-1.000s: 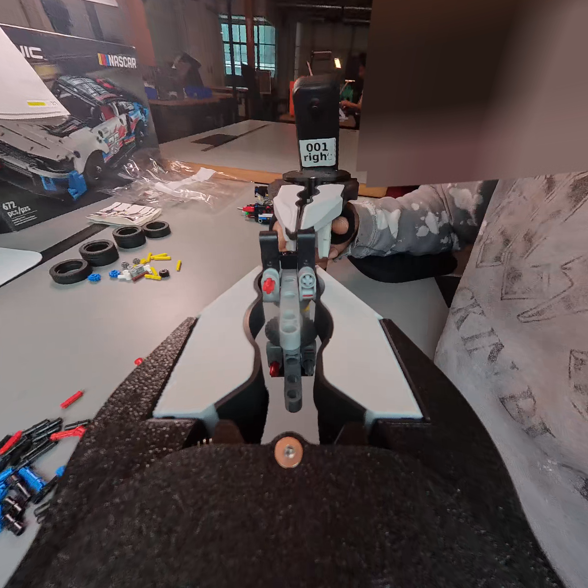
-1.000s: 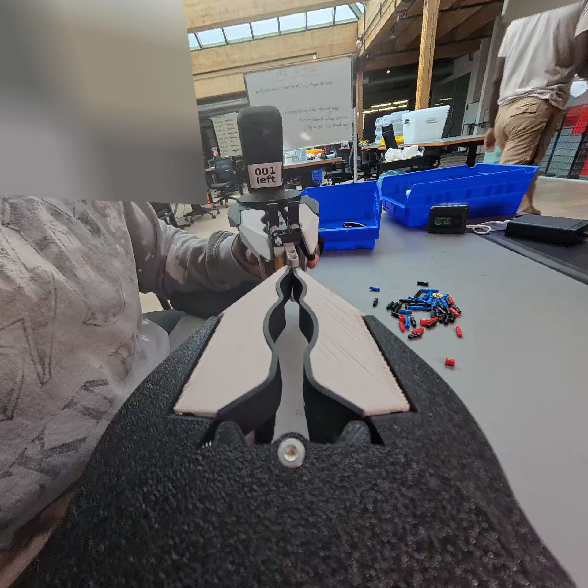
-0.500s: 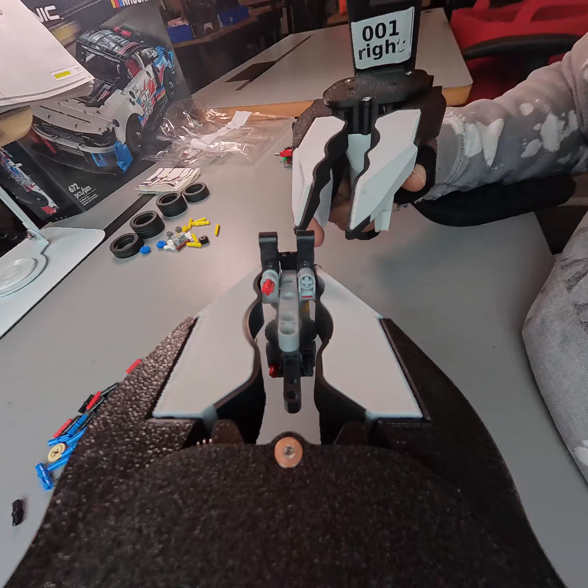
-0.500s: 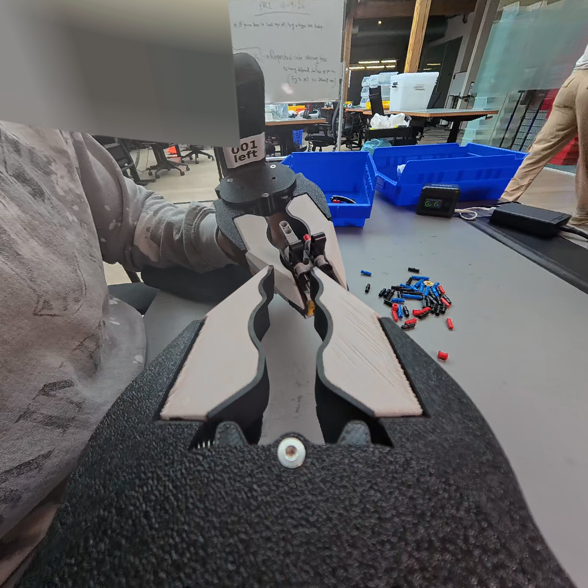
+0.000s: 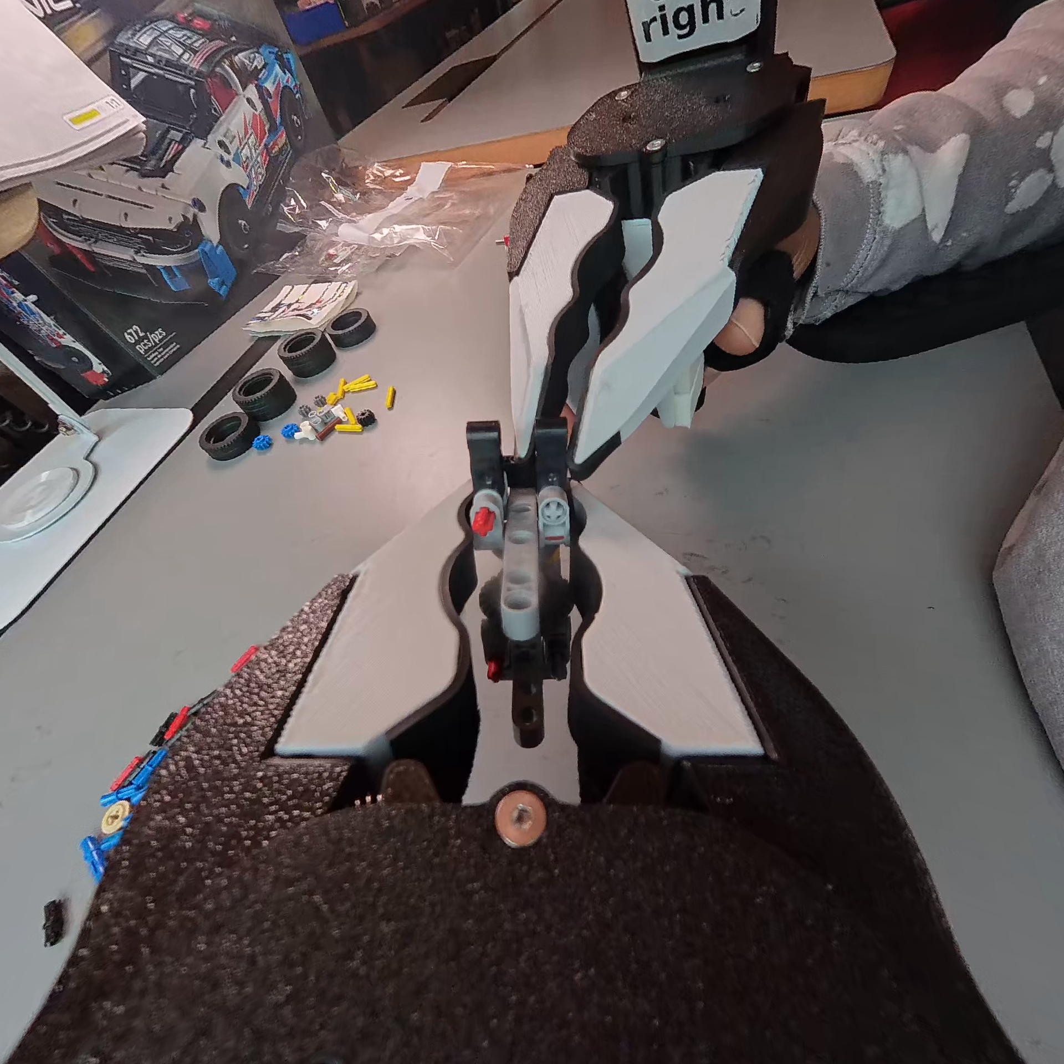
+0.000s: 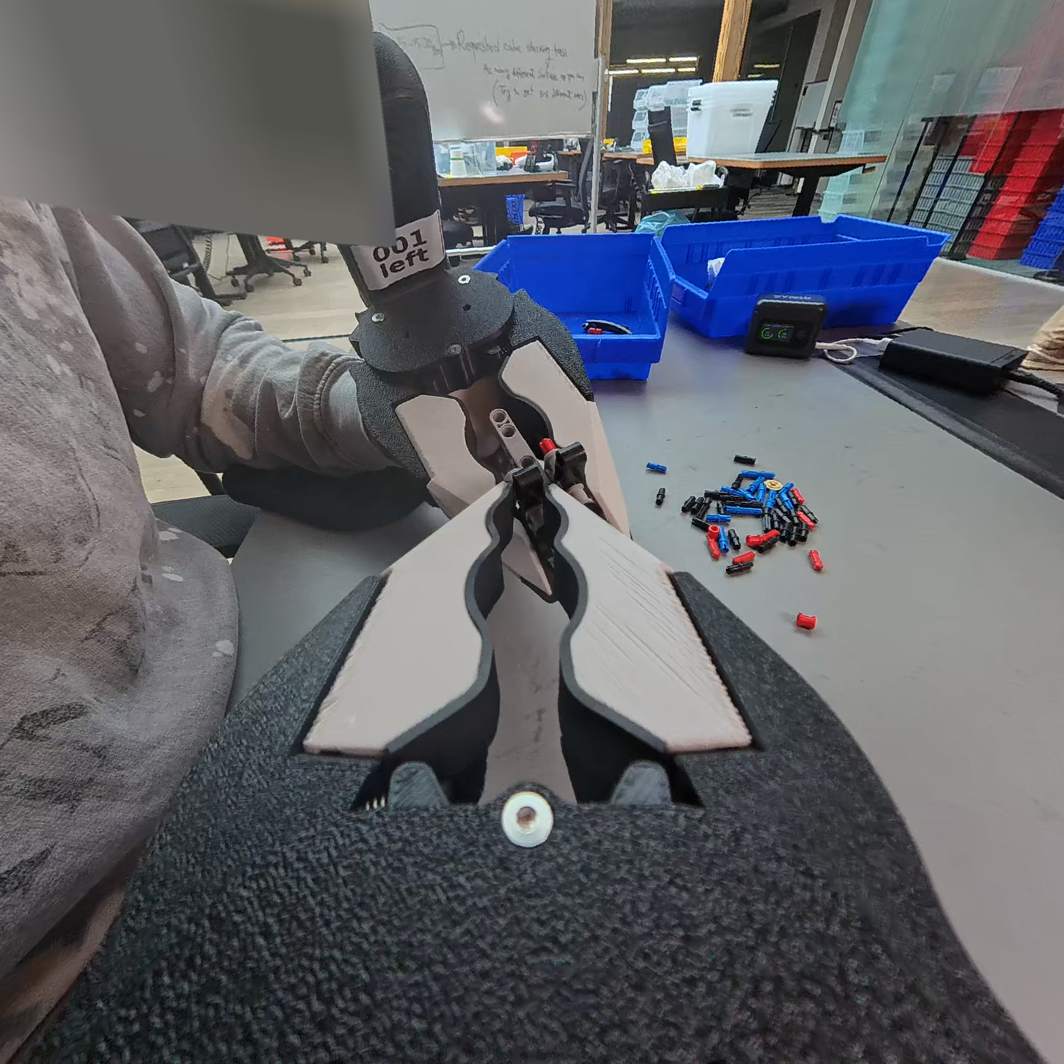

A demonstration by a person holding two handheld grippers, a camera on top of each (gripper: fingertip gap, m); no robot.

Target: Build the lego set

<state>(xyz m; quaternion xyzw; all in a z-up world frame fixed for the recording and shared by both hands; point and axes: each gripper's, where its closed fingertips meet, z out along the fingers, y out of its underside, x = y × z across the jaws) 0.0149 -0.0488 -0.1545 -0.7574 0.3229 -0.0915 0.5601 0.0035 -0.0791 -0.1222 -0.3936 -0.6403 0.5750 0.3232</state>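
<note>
My left gripper is shut on a small lego assembly: a grey holed beam with black connectors, red pins and two black upright arms at its far end. It is held above the grey table. My right gripper comes down from the far side, its fingers closed around the right-hand black arm. In the right wrist view my right gripper pinches that black arm. Behind it the left gripper's fingers hold the beam.
Three black tyres, small yellow and grey parts, a sticker sheet, plastic bags and the set box lie far left. A pile of pins lies to the right, with blue bins behind. Left and right tips are no more than a few centimetres apart.
Both grippers came lower toward the table. My right gripper opened half a second ago, moved onto the assembly's far end and has closed on a black arm. The left still holds the assembly.
</note>
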